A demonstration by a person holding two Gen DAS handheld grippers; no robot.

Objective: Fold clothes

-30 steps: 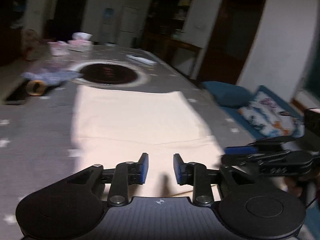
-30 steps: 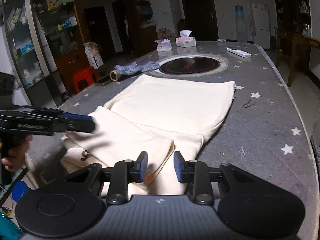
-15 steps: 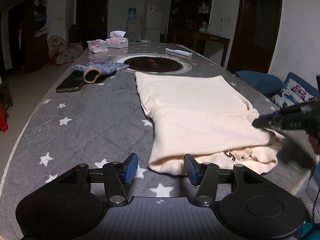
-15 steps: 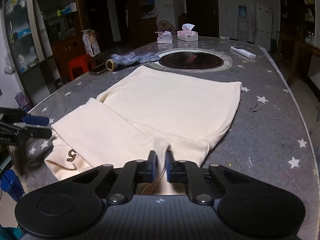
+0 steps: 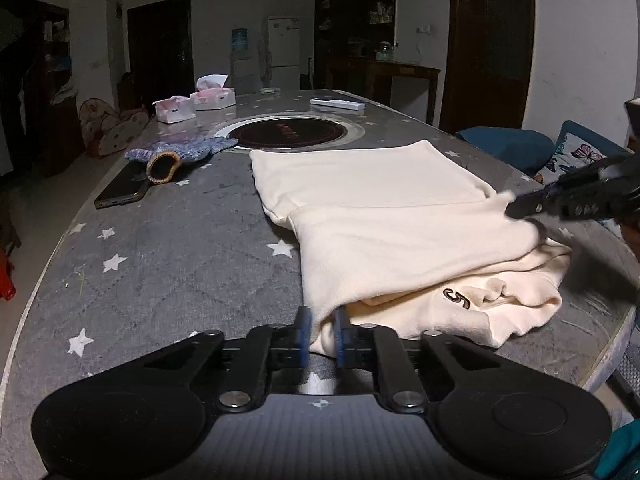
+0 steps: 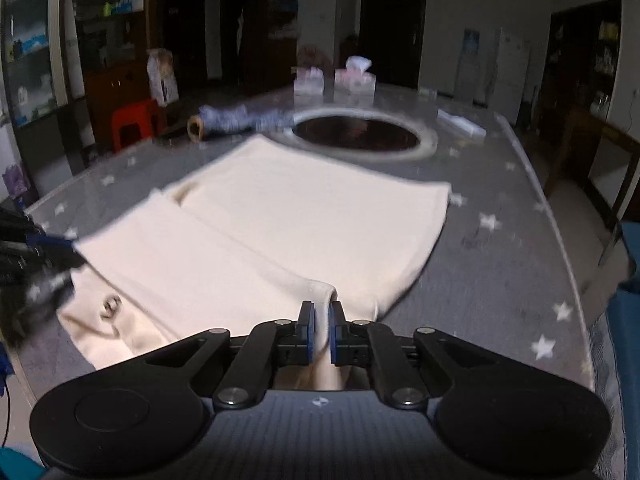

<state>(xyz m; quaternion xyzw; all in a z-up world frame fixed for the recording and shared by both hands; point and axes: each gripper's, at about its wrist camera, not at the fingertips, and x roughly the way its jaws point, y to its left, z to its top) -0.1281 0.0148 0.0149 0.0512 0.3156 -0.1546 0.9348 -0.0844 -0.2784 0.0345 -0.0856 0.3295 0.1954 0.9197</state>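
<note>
left gripper point(image 5: 321, 330) n right gripper point(image 6: 322, 330) each pinch a near corner of the cream cotton garment point(image 5: 384, 216) on the grey star-print table point(image 5: 168, 248). partly folded: near flap doubled over, far half flat; more folds prob left.

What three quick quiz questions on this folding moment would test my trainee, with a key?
1. True or false: the left gripper is shut on an edge of the cream fabric garment.
2. Which lies nearest the dark smartphone on the grey star-patterned table? A) blue knitted glove B) white remote control C) pink tissue box
3. What does the right gripper hold between its blue pads?

Key: 1 true; 2 A; 3 a pinched fold of the same cream garment, at its near edge.
</note>
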